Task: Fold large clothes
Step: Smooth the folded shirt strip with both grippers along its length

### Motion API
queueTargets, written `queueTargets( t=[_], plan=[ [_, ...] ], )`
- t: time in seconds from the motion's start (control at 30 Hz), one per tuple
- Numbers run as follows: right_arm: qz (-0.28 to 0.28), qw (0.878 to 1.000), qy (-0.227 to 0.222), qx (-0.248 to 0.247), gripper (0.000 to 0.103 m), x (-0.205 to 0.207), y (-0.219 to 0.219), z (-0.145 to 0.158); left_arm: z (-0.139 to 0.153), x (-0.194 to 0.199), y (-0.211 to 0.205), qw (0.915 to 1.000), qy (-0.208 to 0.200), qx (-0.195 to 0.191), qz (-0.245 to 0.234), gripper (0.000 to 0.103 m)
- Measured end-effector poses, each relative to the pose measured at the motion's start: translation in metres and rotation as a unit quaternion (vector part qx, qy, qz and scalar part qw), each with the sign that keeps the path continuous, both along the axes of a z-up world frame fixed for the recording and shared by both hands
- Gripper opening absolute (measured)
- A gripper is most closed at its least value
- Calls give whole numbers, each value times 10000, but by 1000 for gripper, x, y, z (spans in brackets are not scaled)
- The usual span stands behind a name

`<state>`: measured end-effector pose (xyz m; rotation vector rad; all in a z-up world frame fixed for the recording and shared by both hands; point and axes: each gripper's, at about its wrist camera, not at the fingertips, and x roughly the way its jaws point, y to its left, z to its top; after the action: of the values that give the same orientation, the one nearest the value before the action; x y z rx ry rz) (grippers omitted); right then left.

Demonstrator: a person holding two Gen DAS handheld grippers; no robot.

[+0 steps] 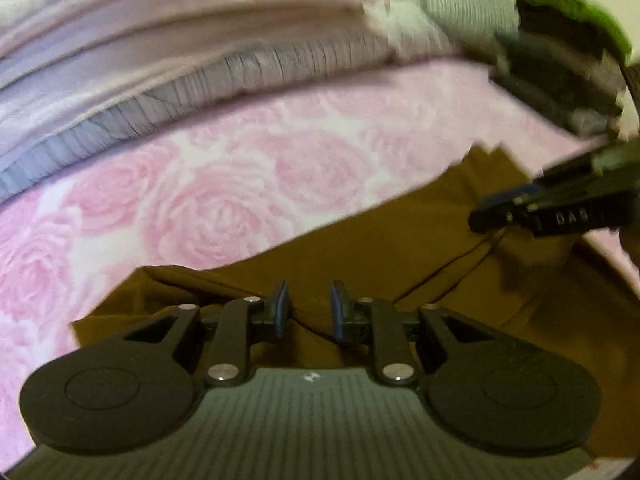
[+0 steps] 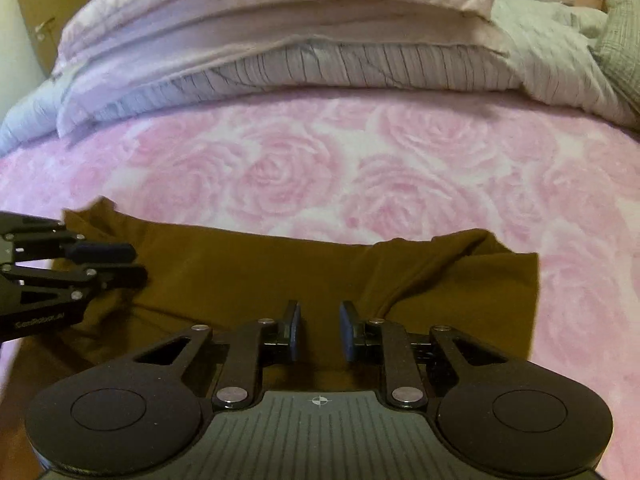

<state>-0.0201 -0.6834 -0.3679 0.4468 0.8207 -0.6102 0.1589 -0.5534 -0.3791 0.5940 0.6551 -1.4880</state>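
A brown garment [image 1: 400, 248] lies spread flat on a pink rose-patterned bed cover [image 1: 220, 184]. My left gripper [image 1: 309, 310] hovers over its left part, jaws a little apart, with only cloth showing behind the gap and nothing pinched. In the right wrist view the same brown garment [image 2: 240, 272] has a folded ridge near its right corner. My right gripper [image 2: 319, 330] stands over it, open by a narrow gap and holding nothing. The right gripper [image 1: 492, 216] also shows at the right edge of the left wrist view, and the left gripper [image 2: 132, 264] at the left edge of the right wrist view.
A stack of folded pale lilac and striped bedding [image 2: 280, 32] lies across the far side of the bed cover [image 2: 400, 168]. A grey knitted cloth [image 1: 460, 0] and a dark, green-topped item [image 1: 580, 8] sit at the far right. A wooden door [image 2: 44, 20] stands at far left.
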Motion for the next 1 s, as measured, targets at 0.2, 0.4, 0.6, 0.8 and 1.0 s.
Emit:
queueTargets(
  t=[0.2,0.4,0.6,0.8,1.0],
  plan=[
    [-309,9989,340,63,18,-63,75,17,12,-19,99,9984,449,335,63,18],
    [-497,9937,1003,-32,19,-156,180,7,-5,-52,219,9923,570,1068,279,18],
    [-583,9884,1220,691,19,-237,252,16,2,-77,320,9805,823,1609,771,18],
    [-226,9845,1409,1018,19,-272,263,29,22,-90,374,9737,855,1799,1108,18],
    [-777,9883,88,1309,51,-309,229,58,37,-56,385,9663,1451,1214,1745,37]
  ],
)
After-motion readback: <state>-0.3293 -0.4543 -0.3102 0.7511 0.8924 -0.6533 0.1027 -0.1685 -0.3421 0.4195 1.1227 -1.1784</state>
